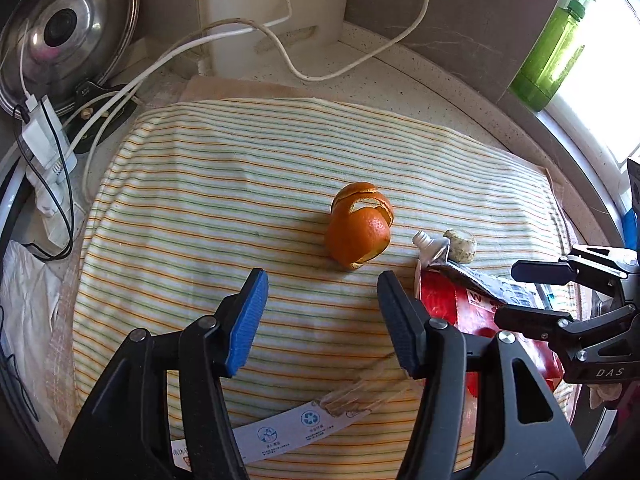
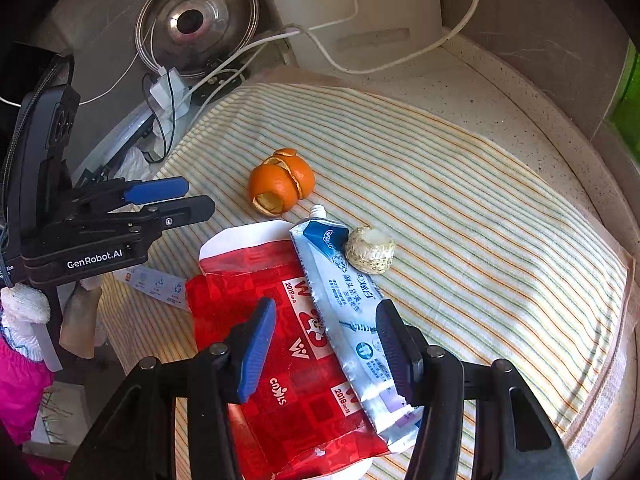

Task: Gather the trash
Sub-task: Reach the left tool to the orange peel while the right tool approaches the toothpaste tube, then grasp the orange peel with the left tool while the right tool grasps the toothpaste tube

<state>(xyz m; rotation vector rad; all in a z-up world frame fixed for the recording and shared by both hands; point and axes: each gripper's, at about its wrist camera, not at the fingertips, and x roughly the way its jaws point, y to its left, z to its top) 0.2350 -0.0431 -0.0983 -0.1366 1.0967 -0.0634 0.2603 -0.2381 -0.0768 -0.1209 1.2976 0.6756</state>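
Striped cloth [image 1: 248, 184] on the counter — pot lid [image 1: 68, 32], green bottle [image 1: 556, 48] behind.

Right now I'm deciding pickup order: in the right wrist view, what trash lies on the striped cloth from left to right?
Paper strip → red packet → toothpaste tube → pale round lump. The orange peel sits farther back, above the packet, so I leave it unordered.

Both tongs hover low, side by side, jaws spread wide with nothing between them. The left tongs [image 1: 320, 320] point forward; the right tongs [image 2: 326, 348] sit just beside them, angled slightly inward.
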